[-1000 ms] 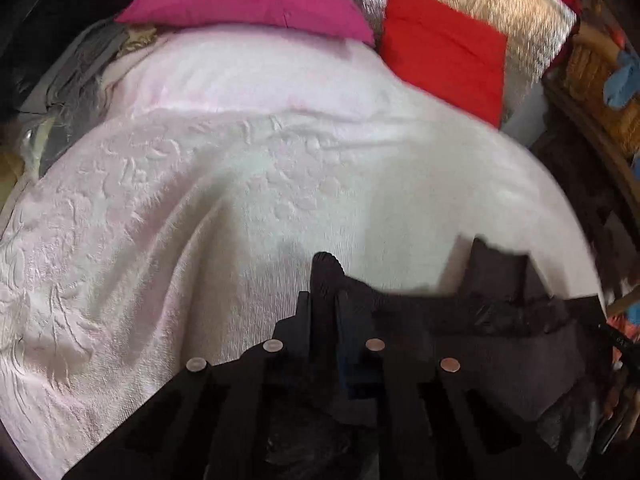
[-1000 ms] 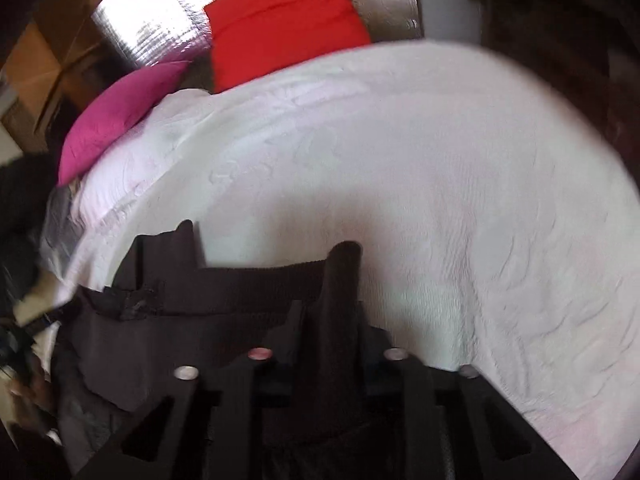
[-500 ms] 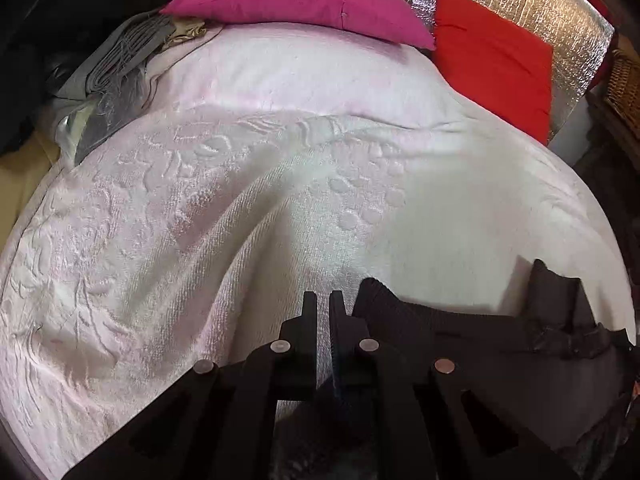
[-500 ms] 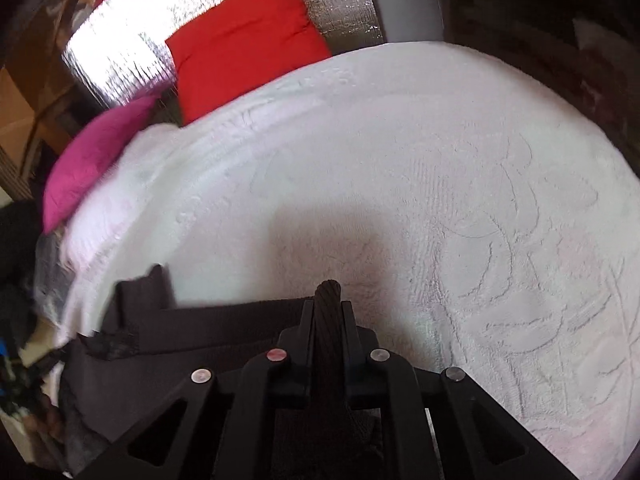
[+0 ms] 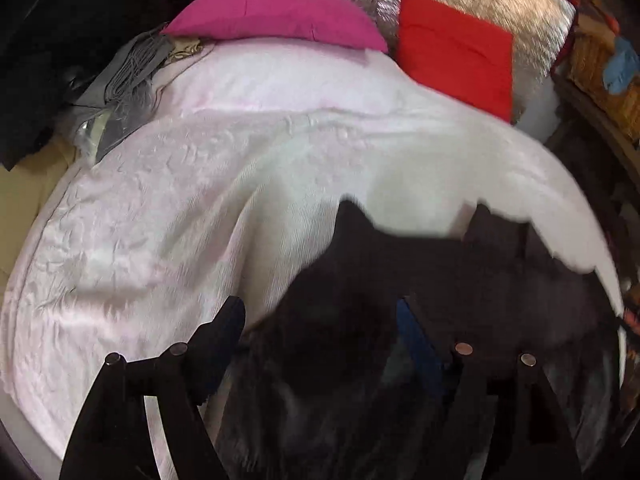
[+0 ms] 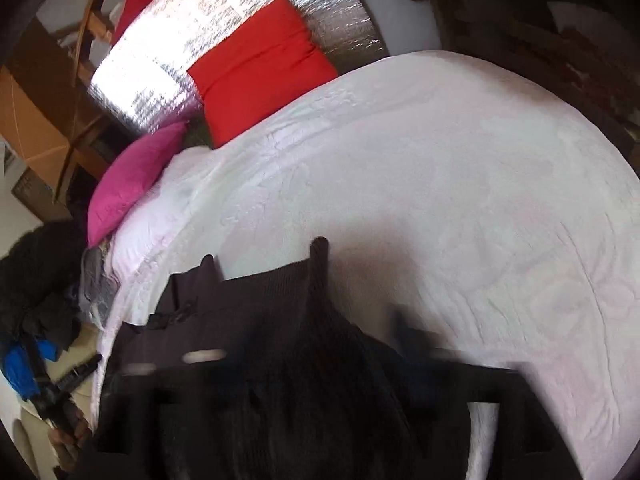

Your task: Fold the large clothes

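Observation:
A dark brown, large garment (image 5: 440, 272) lies at the near edge of the white bedspread (image 5: 200, 208), its two upper corners sticking up. My left gripper (image 5: 316, 316) hangs over the garment's left corner. Its jaws are opening, the cloth lies loose between them and the pads do not press on it. In the right wrist view the same garment (image 6: 256, 304) spreads leftward from my right gripper (image 6: 304, 344). That gripper is blurred, its jaws are opening too, and a ribbed fold rises between them ungripped.
A pink pillow (image 5: 276, 16) and a red cushion (image 5: 456, 48) lean on a silver foil panel (image 6: 224, 28) at the bed's head. Grey clothes (image 5: 128, 76) are heaped at the far left. A hand (image 6: 68, 436) shows at the lower left edge.
Both grippers were shut on folds of the dark garment. Now their jaws stand apart, the cloth has dropped onto the bed, and both have drawn back a little.

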`<state>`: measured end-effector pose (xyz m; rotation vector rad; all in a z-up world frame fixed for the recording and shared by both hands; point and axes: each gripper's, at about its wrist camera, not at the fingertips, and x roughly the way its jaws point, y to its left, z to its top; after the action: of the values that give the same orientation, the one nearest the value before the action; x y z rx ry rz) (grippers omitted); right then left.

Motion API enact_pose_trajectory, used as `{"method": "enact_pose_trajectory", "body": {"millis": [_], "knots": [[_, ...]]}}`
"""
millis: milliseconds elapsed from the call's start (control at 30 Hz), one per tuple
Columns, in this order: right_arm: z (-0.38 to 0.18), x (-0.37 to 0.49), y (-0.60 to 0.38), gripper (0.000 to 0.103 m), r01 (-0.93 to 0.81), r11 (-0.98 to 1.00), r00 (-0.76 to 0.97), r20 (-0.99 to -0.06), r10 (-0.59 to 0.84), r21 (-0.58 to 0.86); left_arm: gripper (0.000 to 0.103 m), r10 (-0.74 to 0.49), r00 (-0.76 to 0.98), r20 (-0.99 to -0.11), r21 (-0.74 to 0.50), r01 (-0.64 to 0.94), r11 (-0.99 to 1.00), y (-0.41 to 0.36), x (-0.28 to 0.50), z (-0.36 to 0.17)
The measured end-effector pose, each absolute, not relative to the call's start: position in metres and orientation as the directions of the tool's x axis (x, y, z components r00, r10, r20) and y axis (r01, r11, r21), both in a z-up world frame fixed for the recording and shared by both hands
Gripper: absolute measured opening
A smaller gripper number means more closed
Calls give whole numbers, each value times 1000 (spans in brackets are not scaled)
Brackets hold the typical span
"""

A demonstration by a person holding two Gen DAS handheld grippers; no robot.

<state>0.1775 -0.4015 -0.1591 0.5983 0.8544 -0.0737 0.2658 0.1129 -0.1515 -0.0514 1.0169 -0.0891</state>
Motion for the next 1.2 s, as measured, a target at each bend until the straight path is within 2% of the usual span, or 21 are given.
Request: {"method": "enact_pose_trajectory", "body": {"millis": [200, 300, 567, 633, 733, 800, 833, 867, 900, 933, 1033, 1200], "knots": [[-150, 123, -410, 83, 308, 832, 672, -725, 154, 462, 79, 6, 566, -824, 56, 71, 996, 114, 214, -141], [-153, 96, -415, 83, 343, 817, 654, -742, 146, 463, 80, 38, 551, -834, 83, 57, 995, 128, 194, -150], [-182, 59, -405, 83, 365, 808, 577, -793, 193, 462, 81, -23, 504, -863, -25, 4, 1000, 166, 161, -167], [-187, 55, -400, 83, 369, 803, 572, -795, 202, 469, 84, -38, 501, -865, -49, -8, 999, 170, 157, -171], [-197, 55, -392, 81, 366, 795, 556, -799, 230, 484, 84, -31, 508, -861, -43, -12, 999, 167, 155, -176], [-202, 55, -389, 66, 369, 784, 558, -793, 243, 500, 84, -6, 534, -845, -6, 1, 1000, 162, 154, -174], [-203, 56, -387, 52, 361, 775, 566, -782, 260, 519, 78, 5, 550, -835, 13, 10, 1000, 158, 152, -172], [-201, 56, -385, 42, 349, 773, 580, -770, 266, 530, 73, 7, 558, -830, 23, 21, 1000, 157, 151, -171], [-196, 54, -383, 39, 346, 787, 595, -768, 237, 511, 65, 3, 564, -826, 31, 41, 999, 153, 150, -170], [-192, 51, -380, 37, 340, 798, 607, -764, 218, 498, 64, 6, 568, -823, 39, 45, 998, 151, 150, -170], [-178, 44, -372, 35, 320, 826, 655, -738, 161, 465, 65, 36, 572, -819, 78, 49, 996, 149, 151, -171], [-200, 56, -379, 36, 360, 819, 582, -794, 178, 448, 66, 45, 576, -816, 96, 59, 994, 149, 152, -171]]}}
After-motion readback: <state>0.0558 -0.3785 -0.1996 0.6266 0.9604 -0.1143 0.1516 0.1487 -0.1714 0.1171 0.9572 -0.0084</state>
